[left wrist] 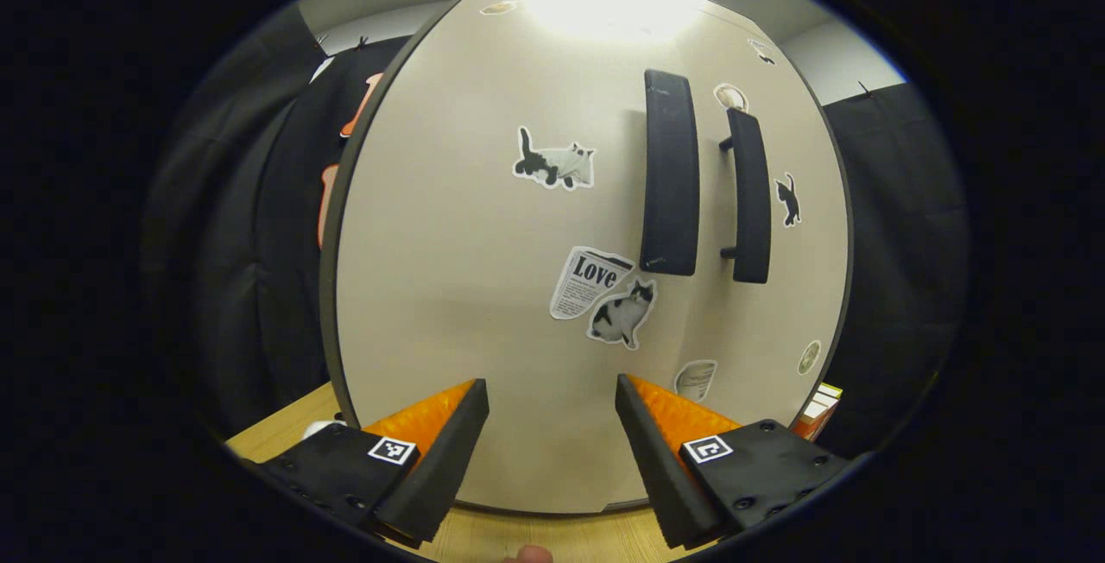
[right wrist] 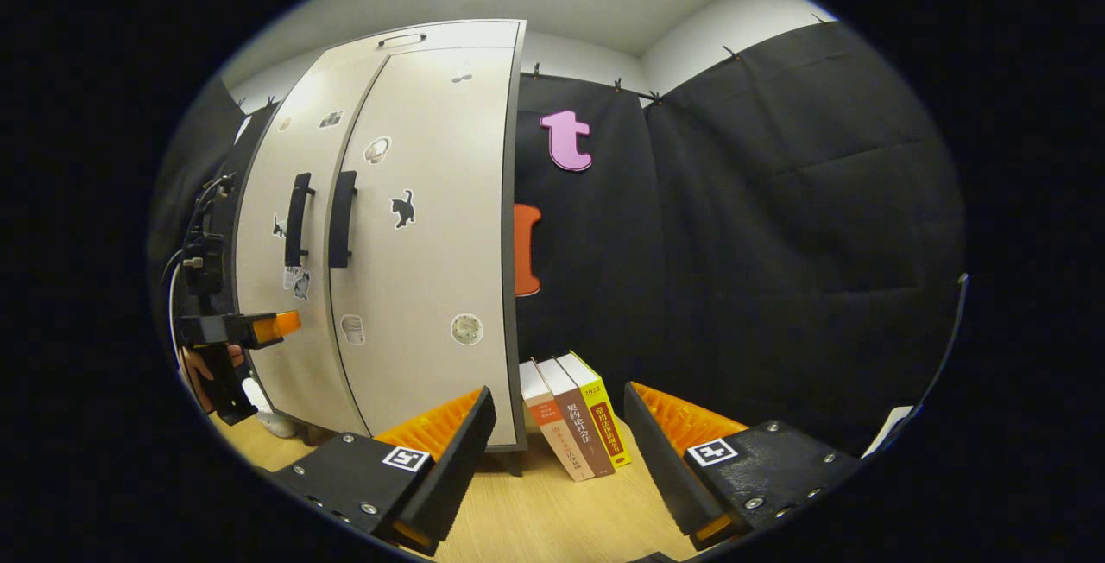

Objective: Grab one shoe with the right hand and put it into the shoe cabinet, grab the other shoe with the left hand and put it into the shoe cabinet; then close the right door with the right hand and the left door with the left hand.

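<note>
The shoe cabinet (right wrist: 414,226) stands with both pale, sticker-covered doors lying flush, its two dark handles (right wrist: 319,218) side by side at the middle seam. In the left gripper view the left door (left wrist: 483,226) is very near, with the handles (left wrist: 708,183) up and to the right. My left gripper (left wrist: 552,425) is open just in front of the door's lower part, nothing between its fingers. The right gripper view also shows it, held by a hand (right wrist: 203,369), as the left gripper (right wrist: 259,327) at the door's left edge. My right gripper (right wrist: 557,438) is open and empty, off the cabinet's right corner. The shoes are hidden.
Three books (right wrist: 574,425) lean against the cabinet's right side on the wooden floor (right wrist: 535,520); in the left gripper view the books (left wrist: 820,412) peek out at the lower right. A small white object (right wrist: 263,399) lies by the cabinet's lower left corner. Black cloth walls surround the booth.
</note>
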Tool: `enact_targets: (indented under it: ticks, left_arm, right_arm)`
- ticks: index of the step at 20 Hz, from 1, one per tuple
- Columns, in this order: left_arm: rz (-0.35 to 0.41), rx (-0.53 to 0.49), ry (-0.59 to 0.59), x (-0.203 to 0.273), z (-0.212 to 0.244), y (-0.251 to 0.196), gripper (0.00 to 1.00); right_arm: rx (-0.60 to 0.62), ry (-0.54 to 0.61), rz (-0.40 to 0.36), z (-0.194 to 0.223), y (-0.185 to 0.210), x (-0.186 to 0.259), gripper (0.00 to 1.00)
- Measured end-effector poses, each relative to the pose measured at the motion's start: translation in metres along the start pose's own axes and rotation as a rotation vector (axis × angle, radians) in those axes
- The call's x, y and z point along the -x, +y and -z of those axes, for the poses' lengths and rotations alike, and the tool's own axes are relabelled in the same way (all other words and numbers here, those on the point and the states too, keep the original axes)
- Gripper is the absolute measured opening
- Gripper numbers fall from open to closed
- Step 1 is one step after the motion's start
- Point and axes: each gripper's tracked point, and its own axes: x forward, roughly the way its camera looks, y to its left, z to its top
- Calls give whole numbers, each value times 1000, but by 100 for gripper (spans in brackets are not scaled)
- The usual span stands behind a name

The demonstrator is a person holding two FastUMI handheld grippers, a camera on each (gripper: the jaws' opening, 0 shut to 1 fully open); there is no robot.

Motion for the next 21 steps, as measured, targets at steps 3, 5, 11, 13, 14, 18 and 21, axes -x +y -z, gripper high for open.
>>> enact_targets:
  ticks: [3, 5, 11, 13, 14, 18, 21]
  left_arm:
    - [-14, 21, -26, 39, -18, 14, 96]
    - [-33, 11, -43, 65, -29, 27, 96]
    - [-89, -44, -75, 131, -48, 57, 96]
    - [-104, -67, -76, 152, -48, 63, 96]
    - [-110, -70, -74, 159, -47, 65, 96]
    - [-135, -75, -62, 182, -37, 68, 96]
    - [-136, -62, -58, 192, -30, 64, 94]
  right_arm:
    - [-11, -5, -37, -2, 13, 1, 93]
    - [-14, -3, -68, -1, 23, 2, 92]
    - [-14, 4, -161, 2, 58, 7, 92]
    - [-18, 10, -193, 4, 71, 10, 92]
    - [-22, 11, -207, 5, 77, 11, 93]
    - [-23, 6, -258, 5, 100, 15, 93]
    - [-22, 2, -282, 4, 112, 20, 93]
